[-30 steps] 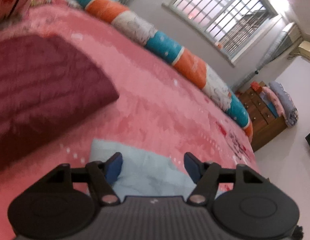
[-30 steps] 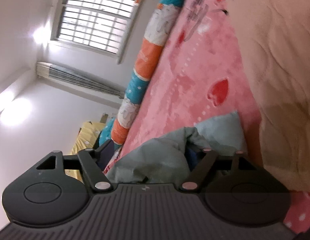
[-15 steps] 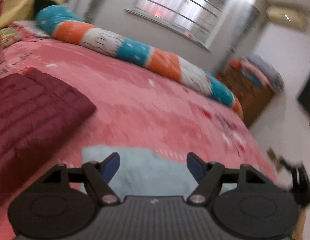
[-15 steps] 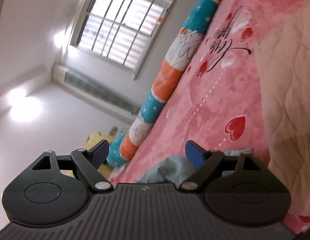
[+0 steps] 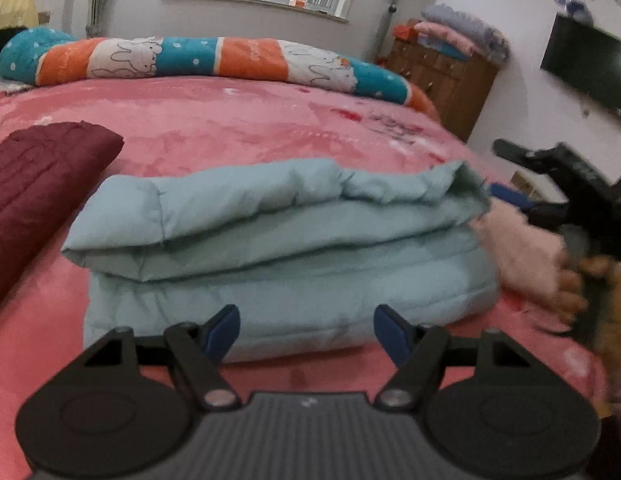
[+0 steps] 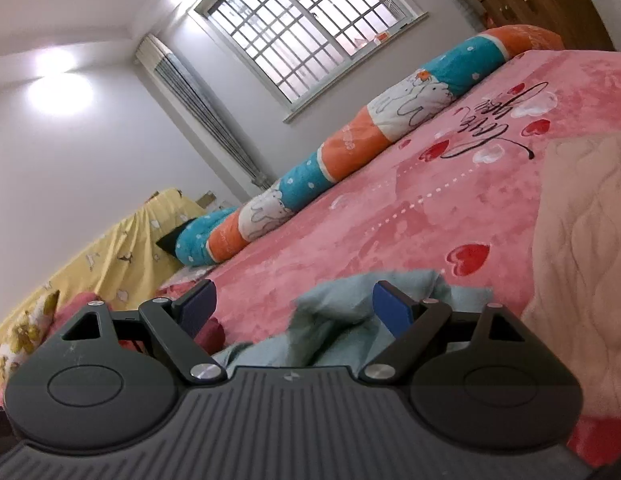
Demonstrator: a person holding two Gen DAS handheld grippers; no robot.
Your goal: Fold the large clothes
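Left gripper [image 5: 306,330] at the bottom centre of its own view, blue pads spread wide with nothing between them, poised just short of the folded garment. Right gripper [image 6: 292,304] low in its view, jaws apart too, a rumple of the same cloth bunched behind the gap but not pinched. In the left view that right tool shows blurred at the right edge, a hand [image 5: 570,280] wrapped around its grip.

Biggest thing out here, the pink bedspread [image 5: 238,128], filling the middle of both views. Across its far edge runs the long bolster [image 5: 198,58] in teal, orange and white. Centre of the left view, the light blue padded garment [image 5: 278,248] lies folded into a thick stack on the spread, top layer loose and puffy. A dark red folded quilt [image 5: 38,184] sits at the left edge, a beige quilted blanket [image 6: 582,240] at the right of the right view
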